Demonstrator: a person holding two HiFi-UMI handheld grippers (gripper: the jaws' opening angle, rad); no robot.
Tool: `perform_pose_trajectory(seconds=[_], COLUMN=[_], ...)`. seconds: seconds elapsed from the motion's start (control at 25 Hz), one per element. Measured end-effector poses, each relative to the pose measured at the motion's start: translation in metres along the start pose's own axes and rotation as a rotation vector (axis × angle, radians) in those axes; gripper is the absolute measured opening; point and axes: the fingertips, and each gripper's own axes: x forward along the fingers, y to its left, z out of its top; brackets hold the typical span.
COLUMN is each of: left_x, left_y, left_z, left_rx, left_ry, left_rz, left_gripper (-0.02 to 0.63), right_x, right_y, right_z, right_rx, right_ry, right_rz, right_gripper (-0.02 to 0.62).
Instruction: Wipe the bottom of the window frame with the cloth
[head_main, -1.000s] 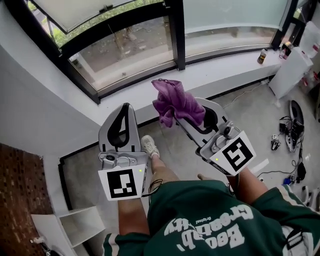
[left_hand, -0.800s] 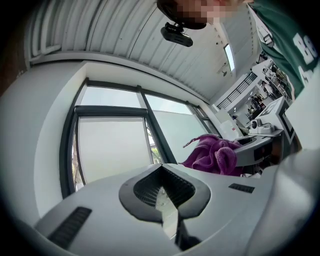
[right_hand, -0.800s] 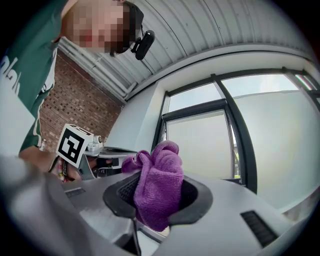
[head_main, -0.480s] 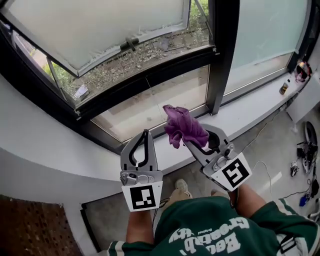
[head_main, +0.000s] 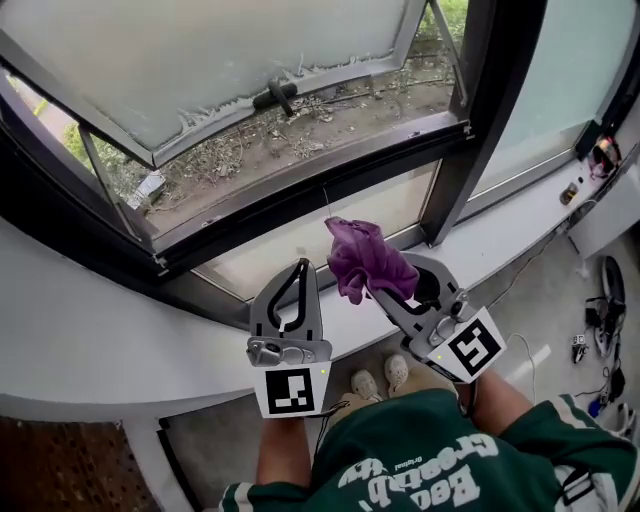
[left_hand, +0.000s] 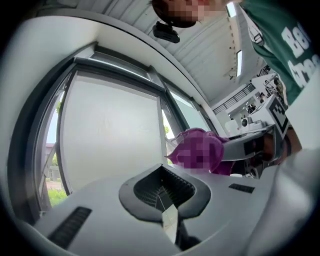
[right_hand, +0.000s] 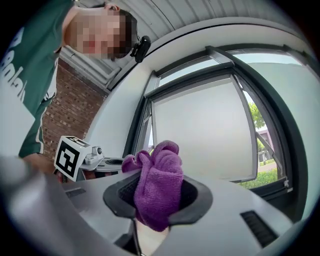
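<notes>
- Cloth (head_main: 368, 258) is bunched into a purple wad and clamped at its lower part between the jaws of the right gripper (head_main: 392, 283). The loose folds stand up above the jaw tips.
- In the right gripper view the same wad (right_hand: 159, 187) is seen filling the gap between the jaws, which are pressed against it from both sides.
- The left gripper (head_main: 297, 275) is held just beside the right one. Its jaws are drawn together and nothing is seen between them in the left gripper view (left_hand: 162, 192).
- The cloth is carried in the air above the white sill (head_main: 100, 340), in front of the lower pane. No contact with the dark window frame (head_main: 300, 203) is seen.
- The cloth is judged to be light, soft and limp, with a fine nap. It can be expected to fold and drag under pressure rather than push back, and breakage is not to be feared.
- A grip low on the wad, as now, is judged sound, since a thick pad of fabric is left proud of the tips to meet the frame.
- If too little fabric is pinched, the cloth could be pulled free by friction along the rail, so a firm clamp is called for.
- Hard jaw tips are best kept off the glass and the frame paint.
</notes>
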Motion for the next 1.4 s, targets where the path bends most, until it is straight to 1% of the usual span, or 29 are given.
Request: perform_pose_trajectory(seconds=[0.04,0.16,0.32,0.4,0.52,0.56,0.6,0.72,0.92,1.04,1.24,1.4], left_x=[0.003,0.002,0.002,0.001,0.001,0.002,0.003,0.007,0.011,0.018,0.041,0.042], left_y=[0.001,0.0,-0.004,-0.004,-0.006,-0.006,-0.007,-0.012,-0.019,-0.02,-0.03,-0.037], left_z=[0.0,0.005,0.001,-0.005,-0.014,-0.016,-0.017,-0.016,-0.025,-0.027,-0.03,-0.036], left_rx=[-0.019,-0.079,-0.064,-0.074,-0.147,-0.157,-0.151,-0.096,-0.111,-0.129,-0.122,-0.119], left_ry=[-0.007,-0.026,-0.003,0.002,0.003,0.001,-0.001,-0.006,0.027,0.032,0.075,0.104], left_rz=[-0.002,0.025,0.032,0.04,0.036,0.033,0.032,0.02,0.038,0.06,0.065,0.083], left_gripper=[0.005,0.005,0.005,0.005,0.005,0.005,0.005,0.005,0.005,0.005,0.005,0.005], right_x=[0.005,0.008,0.01,0.009,0.009,0.009,0.009,0.009,0.007,0.007,0.008,0.002], right_y=[-0.002,-0.006,-0.01,-0.013,-0.015,-0.016,-0.016,-0.018,-0.019,-0.023,-0.044,-0.047], right_z=[-0.001,-0.004,-0.006,-0.013,-0.021,-0.022,-0.024,-0.027,-0.041,-0.044,-0.05,-0.059], right_rx=[0.0,0.006,0.009,0.008,0.019,0.018,0.015,0.004,0.003,0.016,0.049,0.102], right_ry=[-0.002,0.013,0.013,0.035,0.05,0.051,0.052,0.06,0.092,0.09,0.094,0.095], right_rz=[0.004,0.0,-0.005,-0.007,0.01,0.02,0.028,0.045,0.063,0.073,0.096,0.11], right_gripper=[0.127,0.127,0.127,0.127,0.127,0.127,0.127,0.127,0.127,0.127,0.127,0.127])
